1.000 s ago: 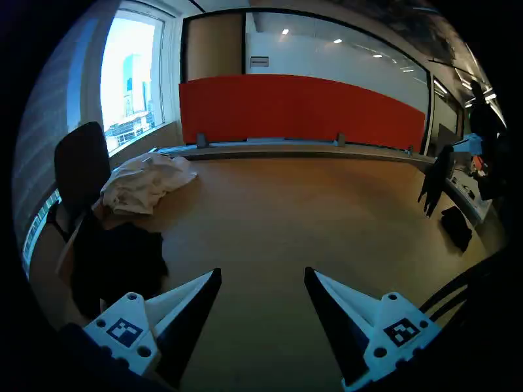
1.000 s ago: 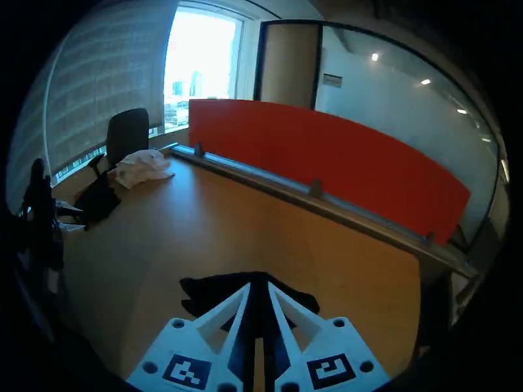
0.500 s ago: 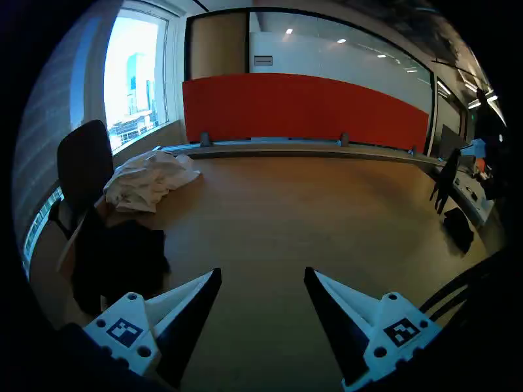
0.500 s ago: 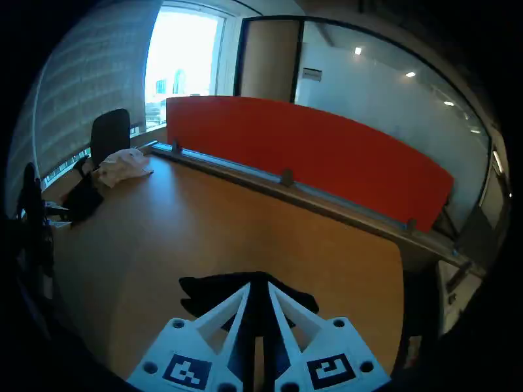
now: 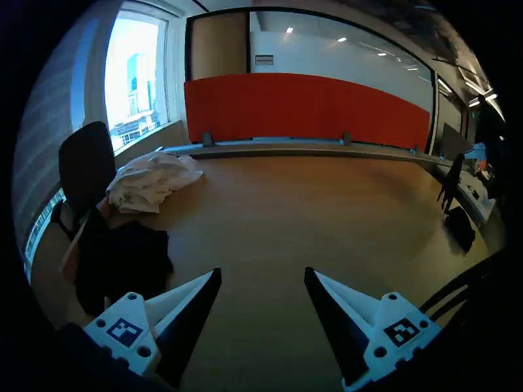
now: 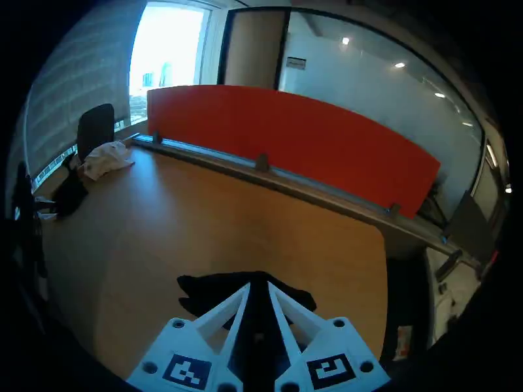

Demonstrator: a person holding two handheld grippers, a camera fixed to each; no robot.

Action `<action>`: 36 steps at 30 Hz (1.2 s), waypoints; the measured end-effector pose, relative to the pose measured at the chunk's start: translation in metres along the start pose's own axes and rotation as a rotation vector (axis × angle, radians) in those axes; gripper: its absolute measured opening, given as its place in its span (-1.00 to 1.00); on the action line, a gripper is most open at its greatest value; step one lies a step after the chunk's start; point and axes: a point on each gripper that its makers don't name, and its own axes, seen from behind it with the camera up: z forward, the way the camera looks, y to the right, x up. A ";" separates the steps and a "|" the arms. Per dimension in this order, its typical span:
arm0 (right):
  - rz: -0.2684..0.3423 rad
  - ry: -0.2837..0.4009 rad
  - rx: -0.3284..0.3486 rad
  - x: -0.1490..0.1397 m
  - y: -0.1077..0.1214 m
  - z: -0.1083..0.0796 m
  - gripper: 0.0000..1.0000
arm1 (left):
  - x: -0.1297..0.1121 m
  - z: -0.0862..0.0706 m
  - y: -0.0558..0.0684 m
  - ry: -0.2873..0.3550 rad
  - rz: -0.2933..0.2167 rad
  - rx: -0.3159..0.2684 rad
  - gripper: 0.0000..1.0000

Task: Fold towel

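Towel (image 6: 202, 295) black, long axis crosswise, pinched by right gripper (image 6: 259, 286) fingers (image 6: 225, 317); left gripper (image 5: 261, 270) fingers spread.

So the towel (image 6: 202, 297) is a plain black one, all bunched up and wrinkly, not folded at all. It's pinched in the right tongs (image 6: 258, 285), whose two tips are squeezed nearly together on it. The cloth spills out on both sides of them, a bit more to the left. It sits over the wooden tabletop (image 6: 163, 215), but I can't tell if it hangs clear or touches. It's too dark to pick out any hem or corner.
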 end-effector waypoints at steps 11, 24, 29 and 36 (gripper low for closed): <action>0.029 -0.029 -0.035 -0.013 0.030 0.002 -0.90 | 0.001 0.000 0.001 -0.004 0.003 0.004 0.88; 0.049 -0.069 -0.048 -0.036 0.042 0.001 -0.90 | 0.004 0.001 0.005 -0.006 0.013 0.001 0.88; 0.066 -0.079 -0.060 -0.047 0.046 -0.007 -0.90 | 0.004 0.001 0.007 -0.008 0.020 -0.002 0.88; 0.084 -0.098 -0.079 -0.066 0.052 -0.021 -0.90 | 0.005 0.000 0.008 -0.007 0.023 -0.008 0.88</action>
